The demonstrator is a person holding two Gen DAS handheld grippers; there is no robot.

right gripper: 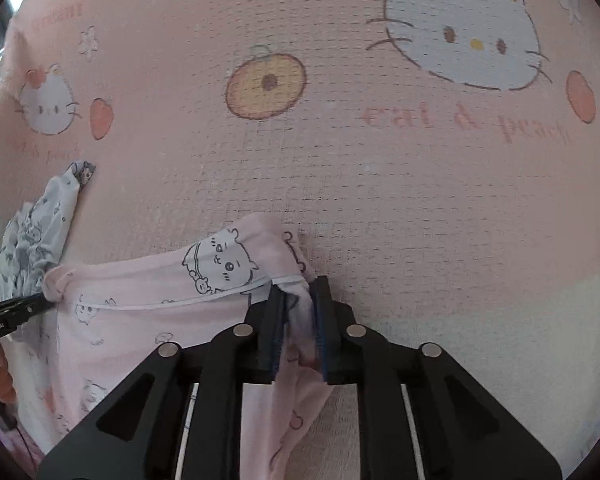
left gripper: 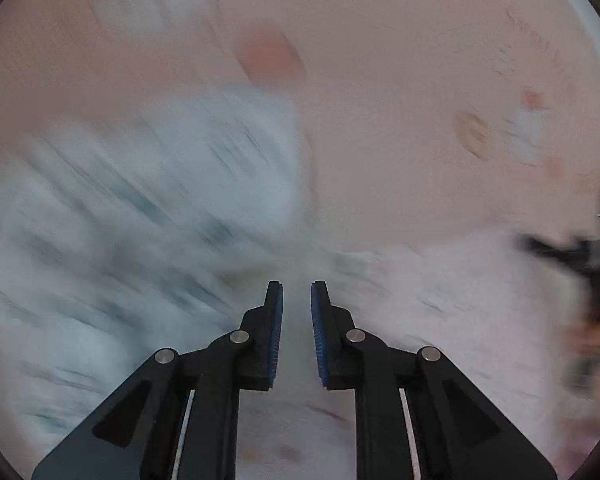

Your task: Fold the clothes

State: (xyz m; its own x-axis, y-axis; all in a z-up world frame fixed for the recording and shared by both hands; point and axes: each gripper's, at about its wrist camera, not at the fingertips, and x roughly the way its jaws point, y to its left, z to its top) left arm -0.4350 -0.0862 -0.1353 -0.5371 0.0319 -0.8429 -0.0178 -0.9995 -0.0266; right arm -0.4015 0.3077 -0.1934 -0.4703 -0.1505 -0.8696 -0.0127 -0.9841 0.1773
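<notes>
A pale pink garment (right gripper: 140,320) printed with cartoon animals lies stretched on a pink sheet (right gripper: 380,184). My right gripper (right gripper: 298,284) is shut on the garment's right corner, and cloth is bunched between its pads. The black tip of my left gripper (right gripper: 46,298) meets the garment's bunched left corner. The left wrist view is smeared by motion. In it my left gripper (left gripper: 297,286) shows a narrow gap filled with pale cloth. The pink garment (left gripper: 440,300) spreads to the right, with the right gripper (left gripper: 580,256) a dark blur beyond it.
A crumpled white and grey printed garment (right gripper: 36,232) lies at the left; in the left wrist view that same white and grey garment (left gripper: 120,220) is a bluish-white blur. The sheet carries cat faces, peaches and lettering. Its left edge (right gripper: 4,60) borders a dark gap.
</notes>
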